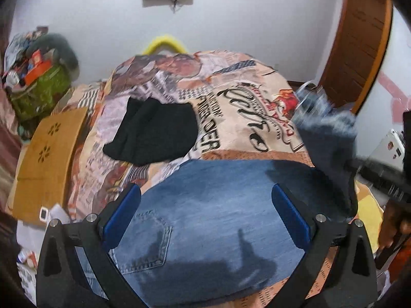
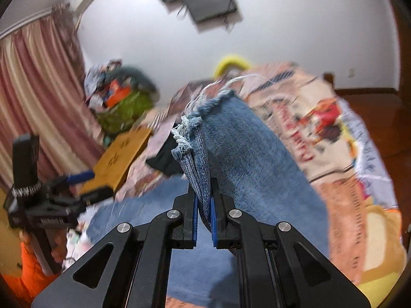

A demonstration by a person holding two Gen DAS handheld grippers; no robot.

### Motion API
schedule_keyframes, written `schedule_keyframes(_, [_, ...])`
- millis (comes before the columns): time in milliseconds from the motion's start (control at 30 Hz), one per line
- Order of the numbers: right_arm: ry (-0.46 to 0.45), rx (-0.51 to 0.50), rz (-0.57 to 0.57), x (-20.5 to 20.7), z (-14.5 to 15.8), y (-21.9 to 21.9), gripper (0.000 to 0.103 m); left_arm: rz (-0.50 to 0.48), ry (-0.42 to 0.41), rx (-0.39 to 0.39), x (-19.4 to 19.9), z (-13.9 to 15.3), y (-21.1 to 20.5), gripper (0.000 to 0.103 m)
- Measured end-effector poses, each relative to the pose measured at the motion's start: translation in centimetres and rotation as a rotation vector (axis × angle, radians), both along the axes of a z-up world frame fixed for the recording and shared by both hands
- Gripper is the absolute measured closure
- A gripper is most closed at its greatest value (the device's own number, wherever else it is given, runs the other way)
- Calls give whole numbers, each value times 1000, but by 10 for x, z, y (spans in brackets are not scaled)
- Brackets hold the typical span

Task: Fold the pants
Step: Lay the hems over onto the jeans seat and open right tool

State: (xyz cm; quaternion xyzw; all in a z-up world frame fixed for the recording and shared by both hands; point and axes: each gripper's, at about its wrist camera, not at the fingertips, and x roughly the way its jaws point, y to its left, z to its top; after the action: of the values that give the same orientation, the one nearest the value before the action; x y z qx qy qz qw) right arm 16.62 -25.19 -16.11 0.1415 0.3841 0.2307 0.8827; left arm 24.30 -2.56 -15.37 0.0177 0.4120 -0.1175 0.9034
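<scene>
Blue jeans (image 1: 213, 220) lie on the printed bedspread (image 1: 239, 102), back pocket up. My left gripper (image 1: 206, 191) hovers over them, its blue pads (image 1: 123, 215) wide apart with nothing between them. At the right of that view one jeans leg (image 1: 326, 133) is lifted and blurred. In the right wrist view my right gripper (image 2: 204, 190) is shut on the folded denim near the frayed hem (image 2: 195, 125), which stands up above the fingertips. The leg (image 2: 257, 169) trails down to the right. The left gripper (image 2: 88, 184) shows at the left edge there, held by a hand.
A folded black garment (image 1: 154, 133) lies on the bed beyond the jeans. A wooden board (image 1: 48, 159) sits at the bed's left side, with a green bag of clutter (image 1: 41, 95) behind it. A brown door (image 1: 359, 51) stands at right and a pink curtain (image 2: 33, 89) at left.
</scene>
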Motion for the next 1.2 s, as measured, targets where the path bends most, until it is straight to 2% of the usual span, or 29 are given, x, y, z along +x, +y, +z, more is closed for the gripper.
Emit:
schedule_keyframes(167, [96,-76,126,1,-31,38,94,28,17,2,0,-9,11,0])
schedule_keyframes(367, [207,-123,189,-1,-55,56,87,39,43,-4,4,-17,13,0])
schedule_keyframes(467, [226,-133,231,-9,-54,62,74,33,53,3,5,-20,10,0])
schedule_keyframes(533, [212,-131,253,-14,-50,62,57,27,56,11,7,-21,6,0])
schedule_keyframes(600, [186,-134,260,-19,-43,61,53,21,56,21,9,-21,2,0])
schedule_keyframes(733, [137,-139,212,-19,-30,44,51,8,51,24,13,-18,-7,0])
schedule_keyframes(967, [70,-153,58,-14,-10,-7,50,-39,37,42,23,-12,-37,0])
schedule_keyframes(1200, [73,-155,-50,1,-16,-47,46,-120,60,72,38,-21,-82,0])
